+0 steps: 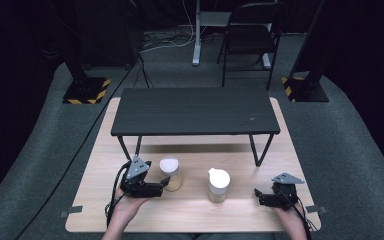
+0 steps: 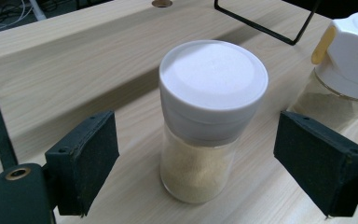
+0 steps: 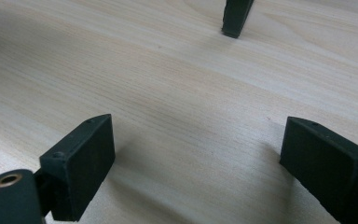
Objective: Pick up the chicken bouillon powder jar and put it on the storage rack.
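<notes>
The left hand-held gripper (image 1: 166, 184) sits low over the tabletop (image 1: 240, 207), held from below by the person's left hand (image 1: 125, 207). Its jaws stand wide apart, and the spice jar (image 2: 205, 126) with the flat white lid stands upright between them. In the left gripper view there is a clear gap of bare wood on each side of the jar, so neither pad (image 2: 86, 158) touches the glass; the jar sits a little nearer the far ends of the pads than the gripper's body. It holds pale powder up to about its shoulder.

Beyond that gripper's right-hand pad, and well clear of it, stands a second jar (image 1: 218, 185) with a white flip-top cap, also upright.

Further right, the right hand-held gripper (image 1: 256, 194) lies close to the tabletop, pointing towards the second jar but well apart from it. Its jaws are spread wide with bare wood between them. Ahead of it a black leg (image 3: 236, 16) of the dark raised shelf (image 1: 195, 111) meets the tabletop.
</notes>
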Demonstrator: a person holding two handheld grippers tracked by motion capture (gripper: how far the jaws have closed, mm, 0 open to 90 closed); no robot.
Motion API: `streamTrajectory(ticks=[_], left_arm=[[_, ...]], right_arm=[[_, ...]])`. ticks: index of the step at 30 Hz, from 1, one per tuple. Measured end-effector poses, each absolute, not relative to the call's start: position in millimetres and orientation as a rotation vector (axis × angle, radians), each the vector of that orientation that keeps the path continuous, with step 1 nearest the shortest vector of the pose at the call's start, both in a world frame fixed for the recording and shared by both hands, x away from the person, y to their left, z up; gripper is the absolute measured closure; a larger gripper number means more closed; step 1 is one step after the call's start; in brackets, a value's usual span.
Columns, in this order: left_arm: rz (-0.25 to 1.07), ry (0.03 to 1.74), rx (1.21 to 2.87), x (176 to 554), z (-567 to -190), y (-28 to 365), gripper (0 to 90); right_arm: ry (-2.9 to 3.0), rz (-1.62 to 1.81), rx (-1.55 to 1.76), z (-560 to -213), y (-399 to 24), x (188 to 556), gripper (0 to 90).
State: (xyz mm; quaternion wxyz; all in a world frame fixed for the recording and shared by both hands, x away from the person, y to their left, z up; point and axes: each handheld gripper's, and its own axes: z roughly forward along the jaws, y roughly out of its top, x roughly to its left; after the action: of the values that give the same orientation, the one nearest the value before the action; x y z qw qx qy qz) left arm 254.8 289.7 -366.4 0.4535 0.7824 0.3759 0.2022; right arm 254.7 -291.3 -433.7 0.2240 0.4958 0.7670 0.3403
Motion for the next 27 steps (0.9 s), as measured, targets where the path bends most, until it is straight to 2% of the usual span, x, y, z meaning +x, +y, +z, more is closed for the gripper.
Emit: streamTrajectory(ticks=[16,27], left_arm=[[0.489,0.9,1.949,273,-376,270,17.3],[0.5,0.897,1.95,283,-387,259,27.4]], right_arm=[[2.119,0.939,1.367,-434,-291,255,8.8],[2.12,0.939,1.365,-434,-292,255,8.8]])
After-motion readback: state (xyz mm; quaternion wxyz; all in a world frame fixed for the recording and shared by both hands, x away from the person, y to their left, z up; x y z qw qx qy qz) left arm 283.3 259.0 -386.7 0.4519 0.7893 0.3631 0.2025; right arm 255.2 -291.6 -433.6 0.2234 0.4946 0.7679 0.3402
